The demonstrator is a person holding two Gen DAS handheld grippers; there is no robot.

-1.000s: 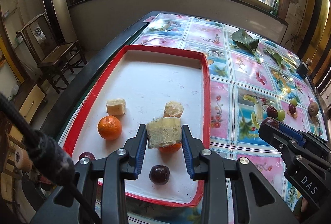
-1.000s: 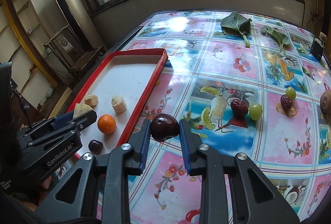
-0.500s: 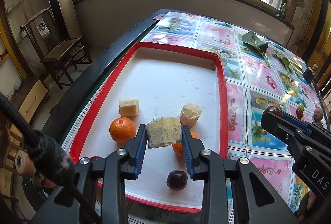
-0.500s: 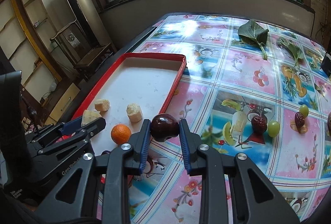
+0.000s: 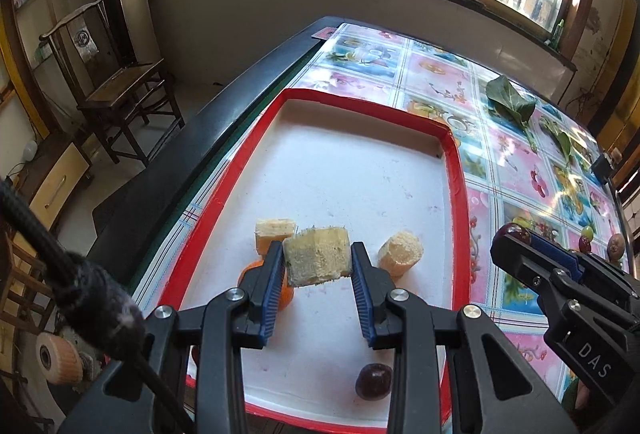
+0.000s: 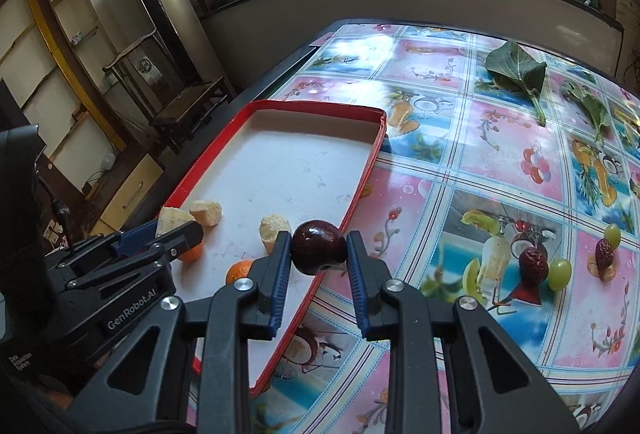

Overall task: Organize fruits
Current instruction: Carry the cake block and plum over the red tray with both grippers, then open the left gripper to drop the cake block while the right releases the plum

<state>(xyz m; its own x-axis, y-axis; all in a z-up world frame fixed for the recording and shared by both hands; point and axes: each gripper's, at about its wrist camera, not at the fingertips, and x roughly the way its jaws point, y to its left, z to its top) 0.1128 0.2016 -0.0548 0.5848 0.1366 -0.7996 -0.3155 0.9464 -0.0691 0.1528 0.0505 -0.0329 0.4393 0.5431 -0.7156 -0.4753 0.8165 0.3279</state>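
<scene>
Right view only — grapes [image 6: 559, 273], dates [image 6: 533, 262] on tablecloth [image 6: 500, 161].

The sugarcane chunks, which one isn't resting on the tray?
The sugarcane chunk clamped in the left gripper, held above the red tray. The other two chunks lie on the tray floor.
</scene>
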